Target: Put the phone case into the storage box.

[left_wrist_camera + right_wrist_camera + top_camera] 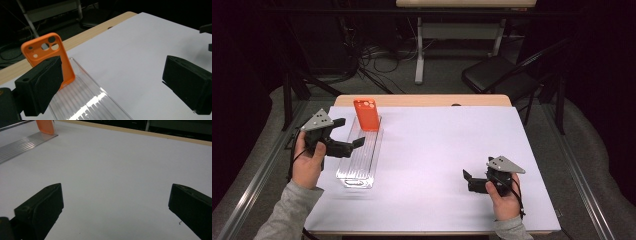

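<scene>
White paper is covering the table (437,165), where the right gripper (468,181) is resting near the front right corner, jaws spread wide and holding nothing. Nearer the left edge, the left gripper (351,131) is hovering with jaws released, nothing between them, just beside an orange phone case (366,114) standing upright at the far end of a clear ribbed tray (359,160), whose long axis is running front to back. Beyond, a dark chair (497,75) and cables are sitting in shadow.
</scene>
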Available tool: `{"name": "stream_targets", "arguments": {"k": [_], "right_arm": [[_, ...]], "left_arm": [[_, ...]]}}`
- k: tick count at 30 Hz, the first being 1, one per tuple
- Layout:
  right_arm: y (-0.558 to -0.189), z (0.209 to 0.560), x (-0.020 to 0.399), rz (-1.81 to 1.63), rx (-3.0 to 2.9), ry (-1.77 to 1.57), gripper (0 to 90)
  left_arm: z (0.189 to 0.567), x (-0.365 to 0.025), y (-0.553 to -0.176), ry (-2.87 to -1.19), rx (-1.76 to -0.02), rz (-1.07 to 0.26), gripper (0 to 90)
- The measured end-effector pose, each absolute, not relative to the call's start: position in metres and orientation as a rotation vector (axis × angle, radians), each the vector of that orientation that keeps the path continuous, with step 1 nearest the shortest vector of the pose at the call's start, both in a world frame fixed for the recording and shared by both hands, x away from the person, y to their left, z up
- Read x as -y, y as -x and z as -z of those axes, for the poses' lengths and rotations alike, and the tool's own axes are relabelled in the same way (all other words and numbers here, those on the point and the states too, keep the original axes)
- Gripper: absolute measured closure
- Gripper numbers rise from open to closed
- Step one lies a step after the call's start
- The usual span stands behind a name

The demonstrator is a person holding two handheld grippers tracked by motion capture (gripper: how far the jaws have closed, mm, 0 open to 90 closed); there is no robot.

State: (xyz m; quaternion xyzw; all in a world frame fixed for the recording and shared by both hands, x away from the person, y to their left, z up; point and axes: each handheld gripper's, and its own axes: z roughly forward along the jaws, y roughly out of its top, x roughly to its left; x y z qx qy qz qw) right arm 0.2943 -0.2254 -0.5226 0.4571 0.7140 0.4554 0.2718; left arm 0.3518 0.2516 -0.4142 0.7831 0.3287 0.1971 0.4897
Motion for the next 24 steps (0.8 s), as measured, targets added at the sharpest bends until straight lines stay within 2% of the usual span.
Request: {"name": "stream_targets", "arguments": {"k": [9,24], "right_arm": [[-0.293,0.523,0.224,-1.217,-1.929,-1.221,0.0],[-0.292,0.527,0.220,-1.210,-1.953,-1.200,0.0]], "left_arm": [[0.444,-0.257,-0.335,-1.823,-0.830,-0.456,3.3],[0.483,-0.256,-0.324,-1.867,-0.822,-0.489,3.3]]}}
